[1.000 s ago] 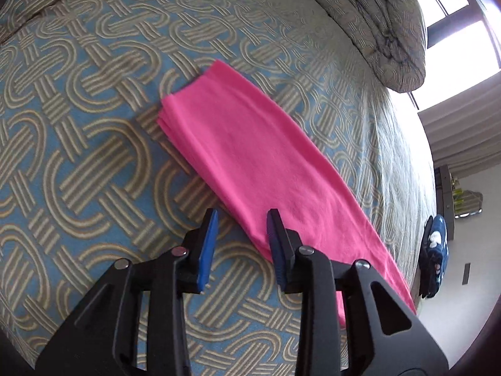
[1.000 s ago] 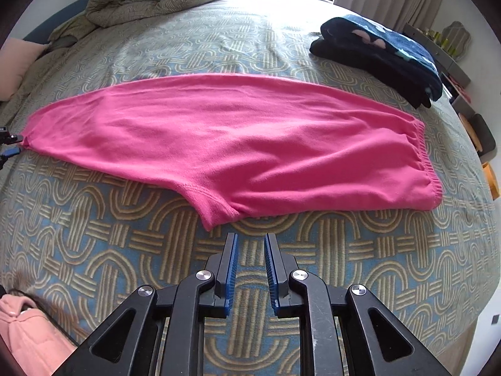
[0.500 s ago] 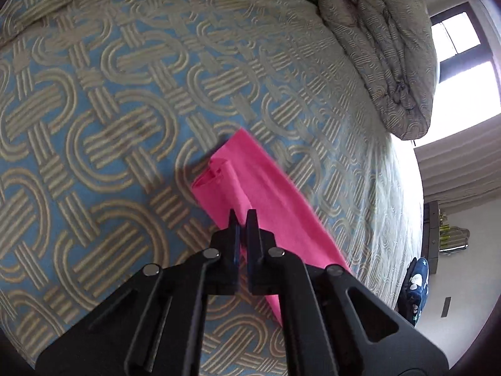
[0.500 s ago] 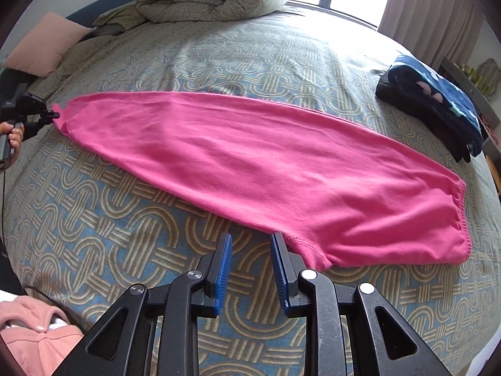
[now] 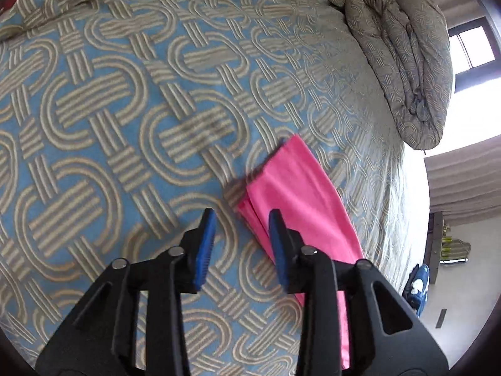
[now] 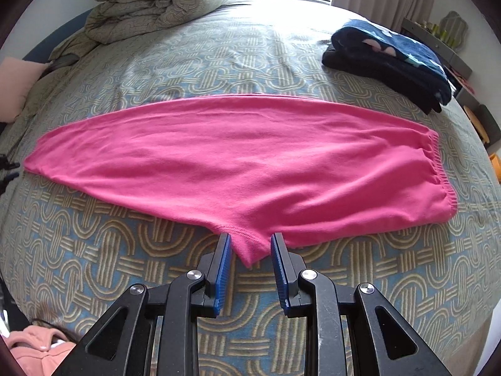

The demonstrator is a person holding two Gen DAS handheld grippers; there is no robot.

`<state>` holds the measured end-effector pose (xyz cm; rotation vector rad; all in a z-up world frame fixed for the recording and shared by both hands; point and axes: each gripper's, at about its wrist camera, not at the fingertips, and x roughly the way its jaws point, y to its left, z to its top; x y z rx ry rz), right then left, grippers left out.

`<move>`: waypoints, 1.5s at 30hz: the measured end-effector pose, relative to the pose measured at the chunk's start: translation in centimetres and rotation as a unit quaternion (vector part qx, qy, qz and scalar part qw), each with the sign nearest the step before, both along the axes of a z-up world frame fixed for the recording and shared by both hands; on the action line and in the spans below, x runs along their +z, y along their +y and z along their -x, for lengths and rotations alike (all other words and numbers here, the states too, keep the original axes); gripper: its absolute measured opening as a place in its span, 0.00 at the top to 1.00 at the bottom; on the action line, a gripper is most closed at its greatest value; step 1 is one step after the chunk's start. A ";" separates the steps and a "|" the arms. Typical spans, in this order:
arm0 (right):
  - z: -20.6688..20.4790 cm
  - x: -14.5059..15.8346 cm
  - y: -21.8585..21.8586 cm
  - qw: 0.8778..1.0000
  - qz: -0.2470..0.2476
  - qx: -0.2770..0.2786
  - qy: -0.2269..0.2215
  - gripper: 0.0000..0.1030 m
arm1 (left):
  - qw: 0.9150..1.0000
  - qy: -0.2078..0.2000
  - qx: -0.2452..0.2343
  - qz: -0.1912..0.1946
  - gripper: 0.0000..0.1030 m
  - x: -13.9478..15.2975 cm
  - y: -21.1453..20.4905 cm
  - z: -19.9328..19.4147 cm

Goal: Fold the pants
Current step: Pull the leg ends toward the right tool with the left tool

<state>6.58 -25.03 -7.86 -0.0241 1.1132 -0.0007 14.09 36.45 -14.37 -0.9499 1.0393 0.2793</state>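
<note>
- While the pink pants (image 6: 238,163) lie flat along the patterned bed (image 6: 131,250), legs stacked one on the other, waistband to the right and cuffs to the left, both claws stand with their pads apart and hold nothing.
- The right claw (image 6: 250,250) straddles the crotch point, which pokes between the blue pads without being pinched.
- The left claw (image 5: 241,244) hovers at the cuff end (image 5: 269,175), one pad over the pink edge, the other over bare bedspread.
- Risk, as I judge it: closing on the crotch tip alone would catch only the top layer, so the stacked legs could slide apart when lifted.
- Risk: the left claw sits off-centre on the cuffs; a grip there may take one hem and leave the other, skewing the fold.
- Risk: soft knit on a textured bedspread may drag and wrinkle if pulled low.
- Around: a rolled duvet (image 6: 156,3) at the head of the bed, a folded dark blue garment (image 6: 391,62) near the far right edge, well apart from the pants.
- Nothing lies on the pants or blocks the fold path.
</note>
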 end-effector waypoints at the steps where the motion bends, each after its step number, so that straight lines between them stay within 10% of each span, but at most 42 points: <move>1: -0.1 0.2 -0.5 1.000 -0.001 -0.010 -0.002 0.75 | 1.000 -0.003 -0.013 0.009 0.53 -0.2 -0.9 -0.1; 8: 0.0 0.1 -4.6 0.996 -0.034 -0.087 0.006 0.74 | 0.999 -0.007 -0.037 0.015 0.47 -0.7 -3.7 -2.6; 11: 0.3 -0.4 -5.7 0.993 -0.061 -0.103 0.010 0.74 | 0.999 -0.010 -0.029 0.025 0.93 -1.0 -3.4 -3.6; 29: -6.5 -1.8 3.3 0.994 -0.056 0.002 0.098 0.74 | 0.997 -0.055 -0.037 0.034 0.93 -1.6 -2.7 -2.2; 34: -10.3 1.9 12.1 0.988 -0.037 0.139 0.058 0.70 | 0.997 -0.066 -0.035 0.038 0.92 -2.6 -2.7 -1.7; 45: -17.9 -2.3 39.1 0.920 -0.016 0.384 0.082 0.66 | 0.992 -0.091 -0.029 0.077 0.76 -3.3 -1.8 -1.7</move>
